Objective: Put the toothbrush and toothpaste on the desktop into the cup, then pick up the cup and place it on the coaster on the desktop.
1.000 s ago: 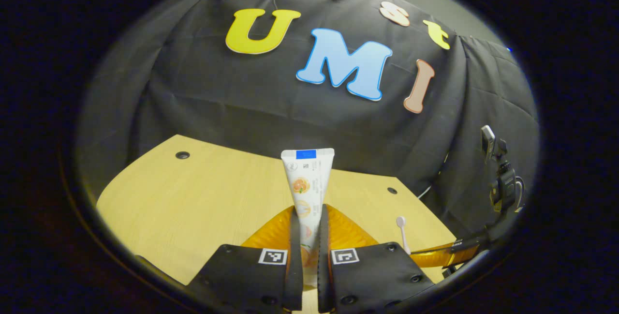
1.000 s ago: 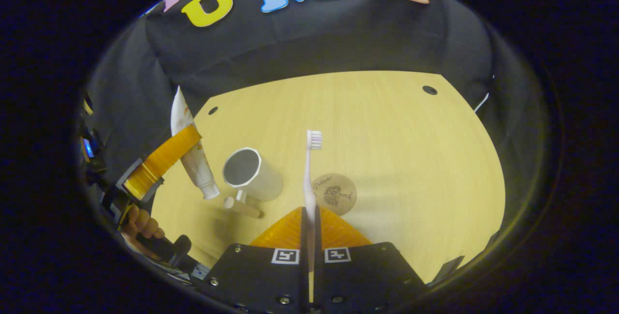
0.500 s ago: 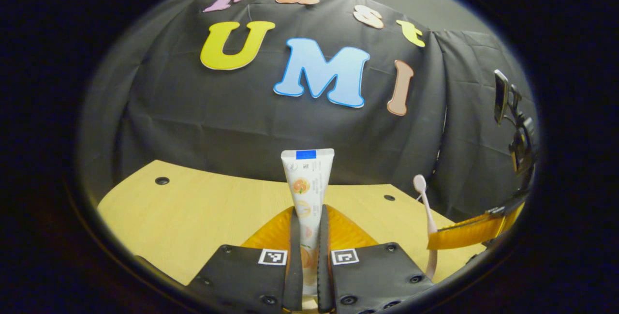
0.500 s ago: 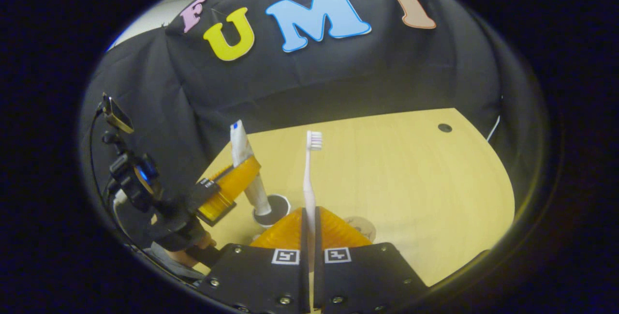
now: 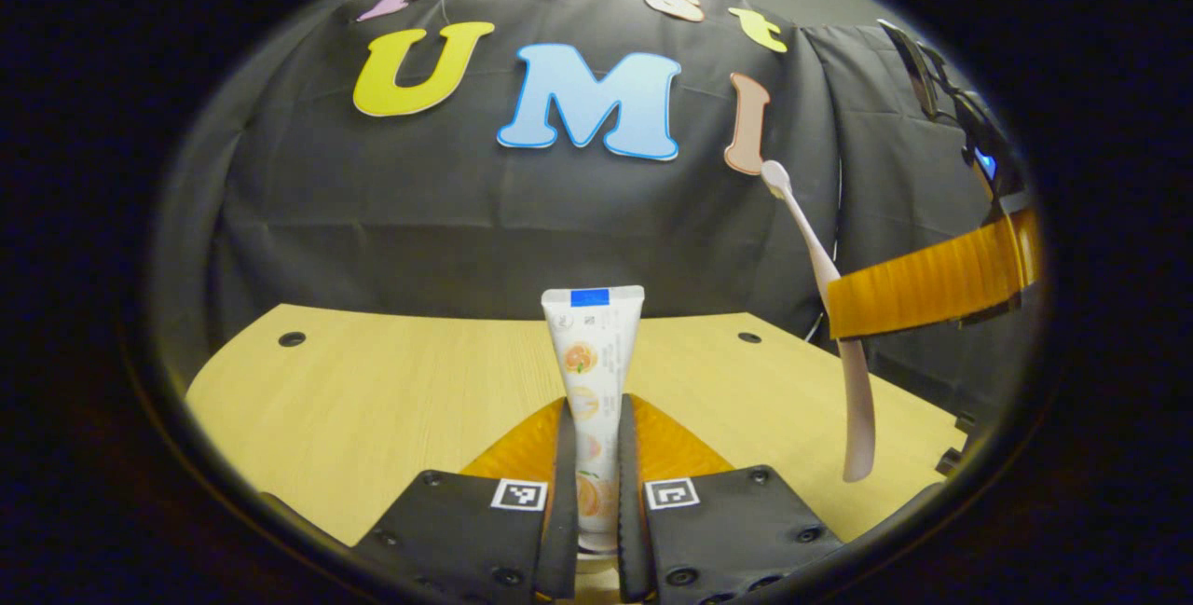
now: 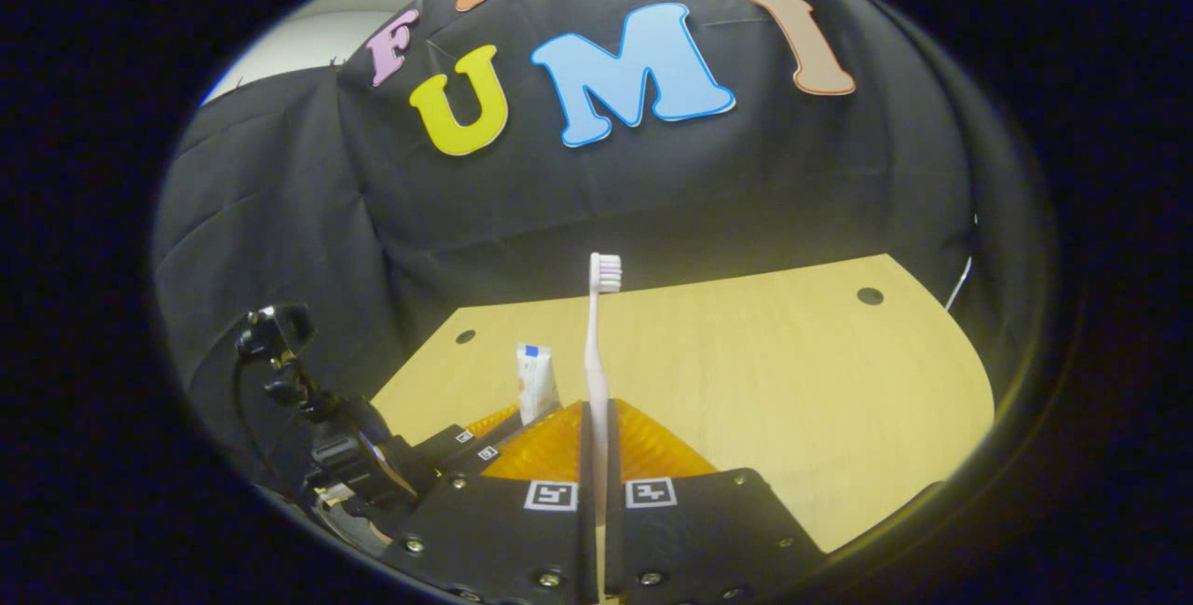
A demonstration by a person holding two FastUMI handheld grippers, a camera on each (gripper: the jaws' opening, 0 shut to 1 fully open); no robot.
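Observation:
In the left gripper view my left gripper [image 5: 591,484] is shut on a white toothpaste tube [image 5: 593,358] with orange fruit print, which stands upright with its flat crimped end up. To its right the right gripper [image 5: 918,290] holds a pale pink toothbrush [image 5: 820,293] nearly upright, head up, handle end hanging above the desk. In the right gripper view my right gripper [image 6: 596,484] is shut on that toothbrush [image 6: 596,344], bristles at the top. The toothpaste tube's top [image 6: 535,381] shows just left of it, with the left gripper [image 6: 457,446] below.
The light wooden desktop [image 5: 391,391] has small round dark holes near its far edge [image 5: 292,338]. The same desktop [image 6: 792,372] spreads to the right in the right gripper view. Black cloth walls stand behind the desk.
The right gripper has risen and tilted up with the toothbrush, so the cup and coaster have dropped out of its view. The left gripper has sunk a little with the tube.

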